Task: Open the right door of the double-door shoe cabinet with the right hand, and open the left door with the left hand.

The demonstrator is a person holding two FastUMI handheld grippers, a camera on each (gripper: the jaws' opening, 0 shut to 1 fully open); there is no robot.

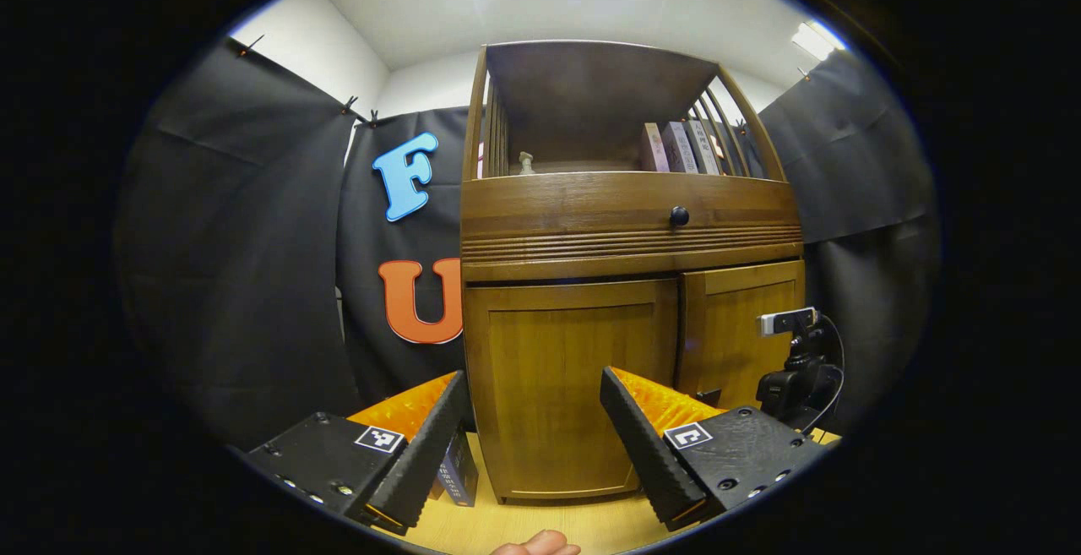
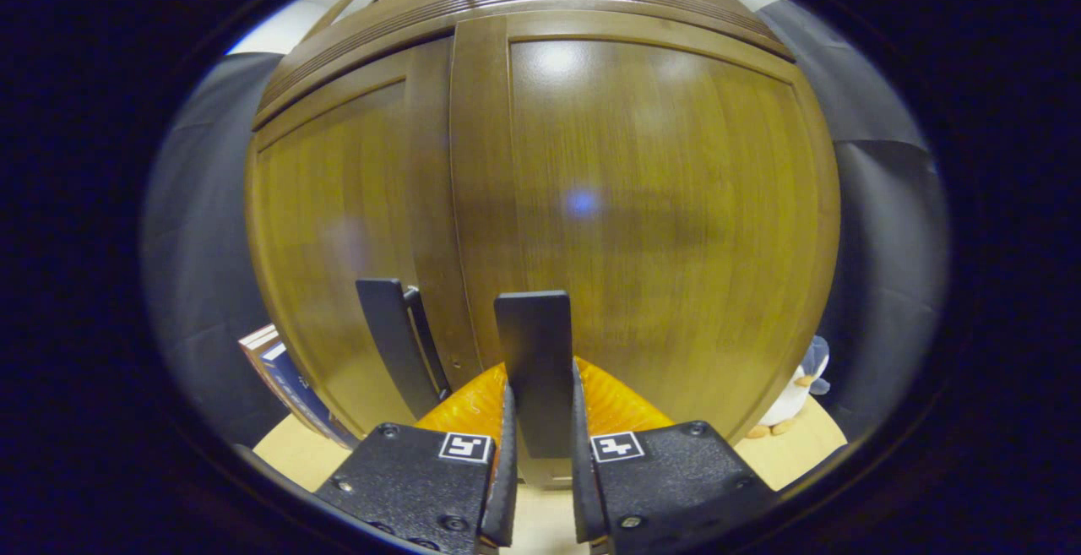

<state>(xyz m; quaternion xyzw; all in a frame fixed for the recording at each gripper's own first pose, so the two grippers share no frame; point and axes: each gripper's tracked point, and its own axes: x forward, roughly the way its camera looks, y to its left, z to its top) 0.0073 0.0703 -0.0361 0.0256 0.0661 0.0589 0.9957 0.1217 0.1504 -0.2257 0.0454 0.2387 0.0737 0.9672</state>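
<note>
In the left gripper view the wooden shoe cabinet (image 1: pixel 629 247) stands straight ahead with its left door (image 1: pixel 566 386) and right door (image 1: pixel 743 327) both looking shut. My left gripper (image 1: pixel 532 441) is open, held a short way in front of the left door and touching nothing. In the right gripper view I am close up against the right door (image 2: pixel 659 200). My right gripper (image 2: pixel 540 386) is shut on that door's flat black handle (image 2: pixel 532 327). The left door (image 2: pixel 338 225) carries a matching handle (image 2: pixel 393 344) just to the left.
A drawer with a black knob (image 1: pixel 679 216) and an open shelf with books (image 1: pixel 680 148) sit above the doors. A small camera on a stand (image 1: pixel 790 365) is at the cabinet's right. Books (image 2: pixel 283 369) lean at the cabinet's left, a plush penguin (image 2: pixel 798 394) at its right. A thumb (image 1: pixel 536 545) shows below.
</note>
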